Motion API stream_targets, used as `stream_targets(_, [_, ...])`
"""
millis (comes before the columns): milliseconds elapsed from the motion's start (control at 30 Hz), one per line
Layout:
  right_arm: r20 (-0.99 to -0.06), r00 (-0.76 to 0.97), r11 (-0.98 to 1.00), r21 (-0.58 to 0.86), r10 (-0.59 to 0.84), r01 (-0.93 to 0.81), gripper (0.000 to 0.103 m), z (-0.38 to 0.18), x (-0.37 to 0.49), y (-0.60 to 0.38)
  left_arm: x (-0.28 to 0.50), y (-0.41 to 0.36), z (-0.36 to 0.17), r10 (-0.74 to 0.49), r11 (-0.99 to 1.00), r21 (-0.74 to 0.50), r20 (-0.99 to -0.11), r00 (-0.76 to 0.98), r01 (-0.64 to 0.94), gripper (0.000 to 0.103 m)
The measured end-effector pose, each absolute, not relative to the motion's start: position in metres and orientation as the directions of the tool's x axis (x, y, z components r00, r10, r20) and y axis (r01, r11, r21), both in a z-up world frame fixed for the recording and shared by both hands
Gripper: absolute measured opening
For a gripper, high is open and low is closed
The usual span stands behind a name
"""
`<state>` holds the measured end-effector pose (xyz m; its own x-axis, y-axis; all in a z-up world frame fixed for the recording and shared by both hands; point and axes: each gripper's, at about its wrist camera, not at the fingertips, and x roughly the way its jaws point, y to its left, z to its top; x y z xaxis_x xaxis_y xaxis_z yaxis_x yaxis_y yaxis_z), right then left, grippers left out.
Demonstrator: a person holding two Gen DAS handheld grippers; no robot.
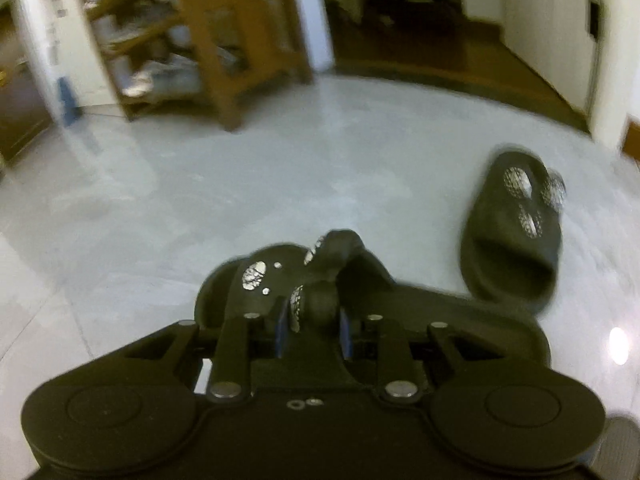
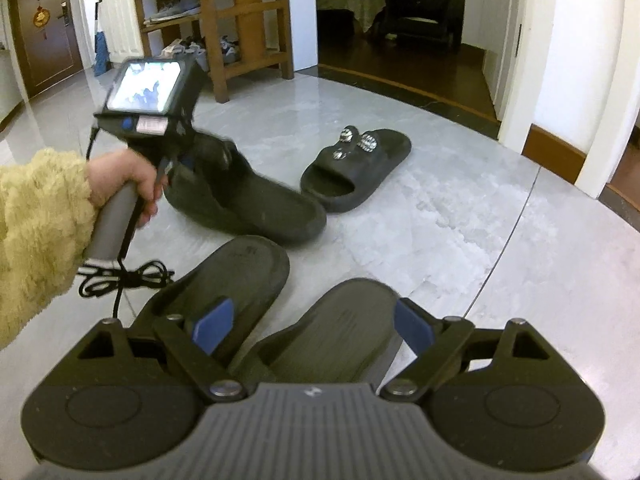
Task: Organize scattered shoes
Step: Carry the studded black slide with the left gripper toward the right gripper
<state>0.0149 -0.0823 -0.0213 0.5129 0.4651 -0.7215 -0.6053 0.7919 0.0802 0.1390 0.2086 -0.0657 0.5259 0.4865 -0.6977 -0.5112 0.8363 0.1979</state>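
Note:
My left gripper [image 1: 314, 320] is shut on the bunched strap of a black slipper [image 1: 460, 320] with silver studs, whose sole runs back to the right. In the right wrist view a hand [image 2: 120, 184] in a fuzzy yellow sleeve holds that left gripper [image 2: 200, 156] over the same slipper [image 2: 248, 204], which is tilted and blurred. Its mate, a second studded black slipper [image 1: 516, 228] [image 2: 356, 168], lies flat on the floor to the right. My right gripper [image 2: 312, 326] stands open above two plain dark grey slippers [image 2: 240, 280] [image 2: 348, 320] lying side by side, touching neither.
A wooden shoe rack [image 2: 224, 20] [image 1: 200, 40] with several shoes stands at the back left on the pale marble floor [image 2: 440, 208]. Behind it is a doorway into a dark room [image 2: 400, 20]. A black cable [image 2: 120, 280] trails from the left handle. A white wall corner [image 2: 568, 80] is at the right.

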Motion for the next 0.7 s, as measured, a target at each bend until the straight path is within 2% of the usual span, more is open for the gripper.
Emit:
stream_targets(167, [-0.710,0.490,0.761,0.100,0.507,-0.641,0.089,-0.022,0.009,-0.081,0.097,0.233,-0.033,0.573,0.709,0.113,-0.667,0.476,-0.696,0.023])
stream_targets(333, [-0.700,0.457,0.716,0.111,0.549,-0.690,0.089,-0.023,-0.001,-0.077,0.048,0.244,-0.026,0.653,0.586,0.109,-0.650,0.388,-0.803,0.022])
stream_targets(433, [-0.695,0.429,0.685,0.126,0.577,-0.717,0.089,-0.024,-0.008,-0.076,0.028,0.249,-0.027,0.637,0.556,0.104,-0.690,0.343,-0.825,0.022])
stream_targets(500, [-0.689,0.417,0.669,0.132,0.592,-0.731,0.089,-0.024,-0.012,-0.076,0.021,0.248,-0.032,0.621,0.558,0.120,-0.717,0.317,-0.821,0.028])
stream_targets(600, [-0.682,0.400,0.651,0.148,0.612,-0.744,0.089,-0.025,-0.019,-0.076,0.014,0.243,-0.038,0.623,0.576,0.181,-0.729,0.285,-0.797,0.043])
stream_targets(667, [-0.678,0.392,0.647,0.162,0.622,-0.745,0.089,-0.024,-0.020,-0.077,0.011,0.239,-0.039,0.612,0.613,0.198,-0.731,0.301,-0.765,0.046])
stream_targets(700, [-0.675,0.389,0.645,0.171,0.627,-0.745,0.089,-0.024,-0.020,-0.077,0.013,0.238,-0.039,0.605,0.623,0.196,-0.735,0.307,-0.757,0.055])
